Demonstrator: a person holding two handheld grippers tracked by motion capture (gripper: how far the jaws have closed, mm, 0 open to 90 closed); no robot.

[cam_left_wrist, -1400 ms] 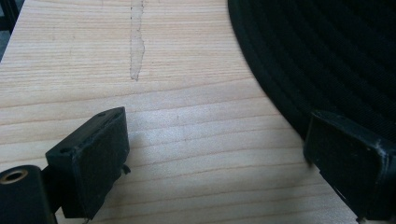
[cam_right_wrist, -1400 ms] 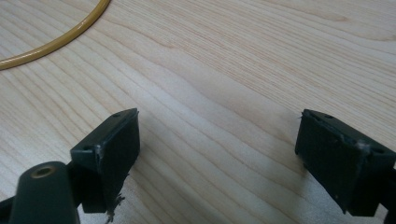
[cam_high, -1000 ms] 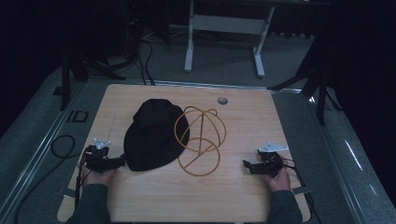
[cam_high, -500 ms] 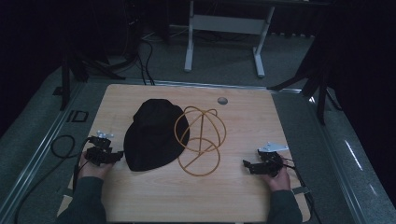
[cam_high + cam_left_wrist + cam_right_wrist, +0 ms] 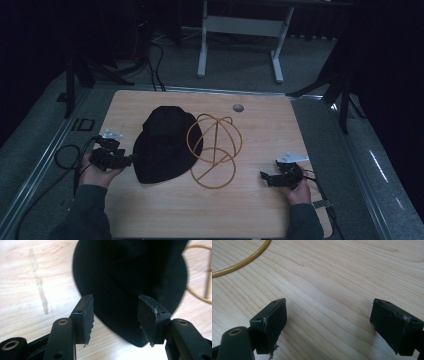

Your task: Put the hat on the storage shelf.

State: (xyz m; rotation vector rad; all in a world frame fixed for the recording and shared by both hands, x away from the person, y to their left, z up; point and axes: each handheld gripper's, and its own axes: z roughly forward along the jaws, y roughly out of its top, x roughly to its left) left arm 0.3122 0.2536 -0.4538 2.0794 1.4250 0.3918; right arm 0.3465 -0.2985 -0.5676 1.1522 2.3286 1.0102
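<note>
From above, the wooden table (image 5: 165, 210) carries, at its left near edge, the left gripper (image 5: 127, 160), held in a hand (image 5: 95, 172) and aimed at the left brim of the black hat (image 5: 165, 145); whether the jaws press the brim cannot be told from up there; the left gripper view, riding on the left gripper (image 5: 115, 322), settles more: the jaws have just been closing and now stand half apart, with the hat (image 5: 130, 277) brim lying between them and below, the pads not pressing on it, so nothing is grasped; that view also picks out a pale streak (image 5: 40, 285) on the wood left of the hat, too faint to see from above; right of the hat and touching its edge, the high view gives the whole yellow wire frame (image 5: 214, 150), a domed cage of hoops standing on a ring with nothing inside it; the left gripper view catches just an arc of it (image 5: 200, 293); far behind it lies a small grey disc (image 5: 238, 107); at the right near edge the right gripper (image 5: 265, 177) rests in its hand (image 5: 295, 187), well apart from the frame; the right gripper view, on the right gripper (image 5: 328, 317), shows its jaws spread wide over bare wood, released, a curve of the yellow frame (image 5: 244, 261) at far left
</note>
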